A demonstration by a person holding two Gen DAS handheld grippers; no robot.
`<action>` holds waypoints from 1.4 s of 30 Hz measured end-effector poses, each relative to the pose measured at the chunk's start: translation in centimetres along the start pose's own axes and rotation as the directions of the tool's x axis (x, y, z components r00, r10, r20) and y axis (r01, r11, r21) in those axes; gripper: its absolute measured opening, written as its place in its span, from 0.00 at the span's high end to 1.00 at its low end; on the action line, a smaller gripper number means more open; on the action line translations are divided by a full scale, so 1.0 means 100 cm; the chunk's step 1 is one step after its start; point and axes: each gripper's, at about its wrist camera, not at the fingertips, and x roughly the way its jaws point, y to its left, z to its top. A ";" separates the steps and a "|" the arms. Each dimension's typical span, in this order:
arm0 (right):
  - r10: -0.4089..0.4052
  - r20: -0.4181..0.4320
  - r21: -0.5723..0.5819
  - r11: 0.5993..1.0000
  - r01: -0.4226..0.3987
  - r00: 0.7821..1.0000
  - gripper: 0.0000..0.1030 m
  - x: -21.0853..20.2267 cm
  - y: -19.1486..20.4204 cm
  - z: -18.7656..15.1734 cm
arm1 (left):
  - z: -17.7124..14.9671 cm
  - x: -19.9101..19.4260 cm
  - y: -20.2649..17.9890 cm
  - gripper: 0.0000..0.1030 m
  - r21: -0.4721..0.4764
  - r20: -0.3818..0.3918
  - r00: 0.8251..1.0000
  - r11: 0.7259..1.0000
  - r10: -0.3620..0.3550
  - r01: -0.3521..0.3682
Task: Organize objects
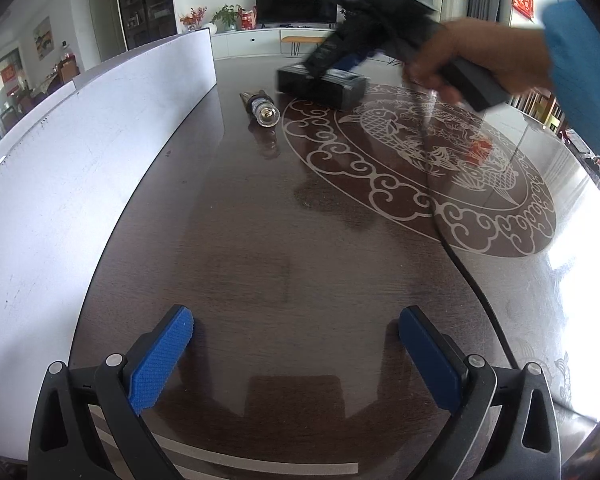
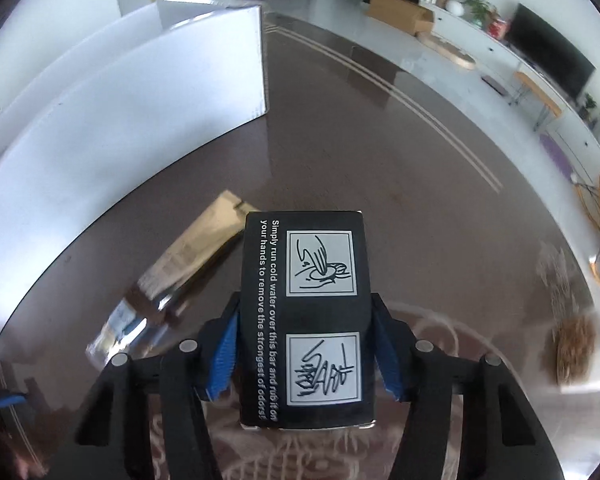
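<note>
A black box [image 2: 304,248] with white print and two line drawings lies between the blue pads of my right gripper [image 2: 304,308], which press on both of its long sides. From the left wrist view this box [image 1: 340,86] rests on the dark table [image 1: 240,220] at the far end, with the blurred right gripper [image 1: 326,66] over it and a person's hand [image 1: 480,56] on the handle. A gold tube with a clear cap [image 1: 262,110] lies just left of the box, also visible as the gold tube [image 2: 196,252]. My left gripper [image 1: 296,344] stands open over bare table.
A white board [image 1: 80,160] stands upright along the table's left side. A black cable [image 1: 460,260] runs across the table's pale fish inlay [image 1: 420,152] on the right. A blue sleeve [image 1: 580,60] reaches in from the upper right.
</note>
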 end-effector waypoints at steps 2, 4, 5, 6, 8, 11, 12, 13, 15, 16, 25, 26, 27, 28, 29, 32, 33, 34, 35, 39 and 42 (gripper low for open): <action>-0.022 0.003 0.021 1.000 0.022 1.000 0.43 -0.009 -0.003 -0.025 | 0.000 0.000 -0.001 0.00 0.000 0.000 1.000 1.000 0.000 0.000; -0.041 0.017 0.067 0.997 0.039 0.999 0.43 -0.021 -0.007 -0.055 | 0.000 0.001 -0.001 0.00 0.000 0.000 1.000 1.000 0.000 0.000; -0.056 0.020 0.100 0.994 0.053 0.998 0.43 -0.029 -0.010 -0.072 | 0.000 0.000 -0.001 0.00 0.000 0.000 1.000 1.000 0.000 0.000; -0.070 0.022 0.140 0.988 0.066 0.997 0.42 -0.037 -0.012 -0.091 | 0.001 0.001 -0.001 0.00 0.000 0.001 1.000 1.000 0.000 0.000; -0.104 0.020 0.226 0.969 0.097 0.994 0.42 -0.055 -0.015 -0.128 | 0.000 0.001 -0.001 0.00 0.000 0.001 1.000 1.000 0.000 0.000; -0.179 -0.003 0.375 0.912 0.167 0.984 0.42 -0.085 -0.011 -0.189 | -0.001 0.000 -0.001 0.00 -0.001 0.001 1.000 1.000 0.000 0.000; -0.204 -0.016 0.437 0.879 0.190 0.979 0.42 -0.096 -0.007 -0.214 | -0.001 0.001 -0.001 0.00 -0.001 0.001 1.000 1.000 0.000 0.000; -0.216 -0.020 0.475 0.857 0.199 0.976 0.42 -0.104 -0.003 -0.229 | 0.000 0.001 -0.001 0.00 -0.001 0.001 1.000 1.000 0.000 0.000; -0.235 -0.004 0.535 0.820 0.201 0.972 0.42 -0.118 0.006 -0.260 | -0.001 0.001 -0.001 0.00 -0.001 0.001 1.000 1.000 0.001 -0.001; -0.254 0.004 0.555 0.805 0.209 0.967 0.42 -0.124 0.012 -0.272 | -0.001 0.001 -0.001 0.00 0.000 0.001 1.000 1.000 0.000 0.000; -0.348 0.068 0.643 0.732 0.225 0.935 0.14 -0.124 0.029 -0.298 | -0.001 0.001 0.000 0.00 -0.002 0.002 1.000 1.000 0.001 -0.001; -0.347 0.067 0.641 0.734 0.226 0.935 0.14 -0.120 0.029 -0.297 | -0.001 0.001 0.000 0.00 -0.002 0.002 1.000 1.000 0.001 -0.001; -0.341 0.064 0.638 0.737 0.224 0.938 0.14 -0.118 0.029 -0.299 | 0.000 0.002 -0.001 0.00 -0.002 0.003 1.000 1.000 0.001 -0.001; -0.335 0.058 0.637 0.737 0.224 0.940 0.14 -0.117 0.030 -0.299 | -0.001 0.001 0.000 0.00 -0.002 0.003 1.000 1.000 0.001 -0.001; -0.344 0.059 0.633 0.738 0.232 0.937 0.14 -0.122 0.039 -0.303 | 0.000 0.001 -0.001 0.00 -0.002 0.003 1.000 1.000 0.001 -0.001; -0.352 0.049 0.613 0.750 0.250 0.935 0.09 -0.119 0.045 -0.303 | -0.001 0.001 -0.001 0.00 -0.002 0.003 1.000 1.000 0.001 -0.001; -0.355 0.045 0.606 0.753 0.257 0.934 0.07 -0.118 0.046 -0.302 | 0.001 0.002 -0.001 0.00 -0.002 0.003 1.000 1.000 0.001 -0.001; -0.355 0.044 0.604 0.754 0.258 0.934 0.06 -0.118 0.047 -0.302 | -0.001 0.001 -0.001 0.00 -0.002 0.003 1.000 1.000 0.001 -0.001; -0.354 0.043 0.606 0.753 0.258 0.934 0.06 -0.118 0.046 -0.303 | -0.001 0.001 -0.001 0.00 -0.002 0.003 1.000 1.000 0.001 -0.001; -0.354 0.040 0.612 0.748 0.257 0.934 0.05 -0.118 0.046 -0.305 | 0.000 0.002 -0.001 0.00 -0.002 0.002 1.000 1.000 0.002 -0.001; -0.359 0.037 0.611 0.747 0.263 0.933 0.04 -0.119 0.046 -0.305 | -0.001 0.001 -0.001 0.00 -0.002 0.003 1.000 1.000 0.002 -0.002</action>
